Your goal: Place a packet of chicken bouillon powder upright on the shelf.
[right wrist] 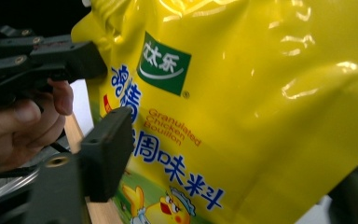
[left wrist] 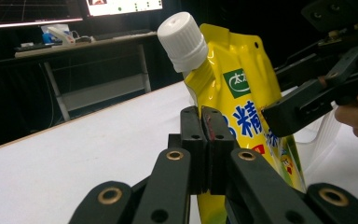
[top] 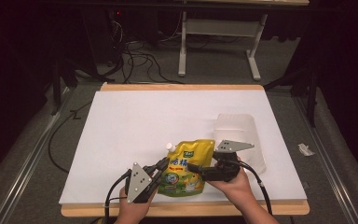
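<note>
Left gripper view: left gripper [left wrist: 204, 140] clamped on yellow pouch [left wrist: 242, 107] edge.

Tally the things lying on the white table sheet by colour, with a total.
Yellow: 1, the chicken bouillon pouch with a white screw cap.
Clear white: 1, the plastic bag beside the pouch.
Total: 2

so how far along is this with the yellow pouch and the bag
Done: the left gripper is shut on the edge of the yellow pouch, holding it upright near the table's front edge. In hand: the right gripper straddles the pouch, pads not visibly pressing. Left, probably: moving it to the clear bag, which lies flat behind it.
</note>
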`<state>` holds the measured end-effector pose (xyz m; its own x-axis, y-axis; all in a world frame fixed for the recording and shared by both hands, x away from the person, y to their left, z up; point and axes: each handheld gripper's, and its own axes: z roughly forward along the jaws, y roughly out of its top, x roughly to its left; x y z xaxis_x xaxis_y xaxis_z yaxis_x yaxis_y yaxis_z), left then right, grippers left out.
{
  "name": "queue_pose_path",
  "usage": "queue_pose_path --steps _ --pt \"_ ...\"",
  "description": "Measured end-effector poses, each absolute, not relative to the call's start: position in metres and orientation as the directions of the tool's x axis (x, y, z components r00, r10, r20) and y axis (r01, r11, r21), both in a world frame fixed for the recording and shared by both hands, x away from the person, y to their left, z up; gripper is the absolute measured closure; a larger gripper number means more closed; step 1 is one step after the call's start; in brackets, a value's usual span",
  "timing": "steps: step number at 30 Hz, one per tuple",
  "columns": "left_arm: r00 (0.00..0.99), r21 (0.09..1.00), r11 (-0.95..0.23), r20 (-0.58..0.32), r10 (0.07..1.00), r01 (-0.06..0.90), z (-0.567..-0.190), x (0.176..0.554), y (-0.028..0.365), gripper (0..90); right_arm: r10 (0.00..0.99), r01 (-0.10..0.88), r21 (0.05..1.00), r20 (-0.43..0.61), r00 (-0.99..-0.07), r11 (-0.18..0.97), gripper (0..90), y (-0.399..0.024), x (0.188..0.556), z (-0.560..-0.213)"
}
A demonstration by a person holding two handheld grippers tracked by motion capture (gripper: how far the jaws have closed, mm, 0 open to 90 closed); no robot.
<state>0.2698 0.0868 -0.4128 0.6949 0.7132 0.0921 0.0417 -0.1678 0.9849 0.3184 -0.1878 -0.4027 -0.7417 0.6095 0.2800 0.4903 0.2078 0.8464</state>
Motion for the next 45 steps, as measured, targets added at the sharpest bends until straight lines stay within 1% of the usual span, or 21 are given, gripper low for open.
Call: queue_pose_path --steps 3,8,10,12,13,14,15,18,22,26,29,33,39,45 --pt "0.692 0.985 -0.165 0.086 0.716 0.049 -0.413 0.271 0.088 89.1 0.597 0.502 0.843 0.305 -0.742 0.194 43.8 -0.191 0.318 -0.404" --pt "0.685 0.987 -0.151 0.072 0.725 0.056 -0.413 0.274 0.090 89.1 0.550 0.502 0.846 0.337 -0.764 0.180 70.8 -0.197 0.317 -0.406" --pt "0.685 0.987 -0.149 0.072 0.725 0.054 -0.412 0.276 0.090 89.1 0.542 0.481 0.855 0.316 -0.779 0.193 83.1 -0.198 0.315 -0.405" --pt "0.686 0.988 -0.147 0.072 0.724 0.052 -0.412 0.278 0.088 89.1 0.535 0.463 0.863 0.299 -0.790 0.201 89.1 -0.197 0.313 -0.404" --pt "0.687 0.988 -0.143 0.069 0.723 0.052 -0.412 0.280 0.088 89.1 0.539 0.443 0.872 0.277 -0.795 0.206 90.0 -0.197 0.312 -0.402" --pt "0.687 0.988 -0.143 0.069 0.723 0.052 -0.412 0.280 0.088 89.1 0.539 0.443 0.872 0.277 -0.795 0.206 90.0 -0.197 0.312 -0.402" --pt "0.694 0.990 -0.131 0.055 0.718 0.058 -0.412 0.284 0.087 89.0 0.547 0.416 0.883 0.244 -0.801 0.216 90.0 -0.197 0.310 -0.399" --pt "0.705 0.990 -0.124 0.039 0.708 0.069 -0.413 0.291 0.086 88.9 0.559 0.391 0.894 0.214 -0.801 0.217 90.0 -0.200 0.309 -0.396" --pt "0.721 0.985 -0.126 0.005 0.693 0.114 -0.416 0.300 0.086 87.9 0.571 0.356 0.909 0.177 -0.802 0.218 90.0 -0.202 0.307 -0.393" --pt "0.727 0.979 -0.124 -0.035 0.686 0.164 -0.420 0.305 0.087 86.4 0.577 0.330 0.912 0.137 -0.805 0.244 90.0 -0.202 0.305 -0.393" --pt "0.732 0.976 -0.114 -0.059 0.678 0.184 -0.422 0.306 0.089 85.0 0.572 0.326 0.910 0.130 -0.810 0.255 90.0 -0.201 0.304 -0.396" --pt "0.734 0.974 -0.116 -0.066 0.676 0.195 -0.422 0.306 0.089 82.4 0.568 0.325 0.912 0.133 -0.812 0.252 90.0 -0.202 0.302 -0.397" --pt "0.732 0.967 -0.132 -0.073 0.677 0.219 -0.423 0.307 0.087 74.9 0.571 0.330 0.910 0.136 -0.810 0.251 90.0 -0.203 0.301 -0.397" --pt "0.730 0.962 -0.136 -0.083 0.678 0.235 -0.423 0.307 0.088 61.2 0.576 0.343 0.908 0.150 -0.803 0.241 90.0 -0.204 0.301 -0.397"
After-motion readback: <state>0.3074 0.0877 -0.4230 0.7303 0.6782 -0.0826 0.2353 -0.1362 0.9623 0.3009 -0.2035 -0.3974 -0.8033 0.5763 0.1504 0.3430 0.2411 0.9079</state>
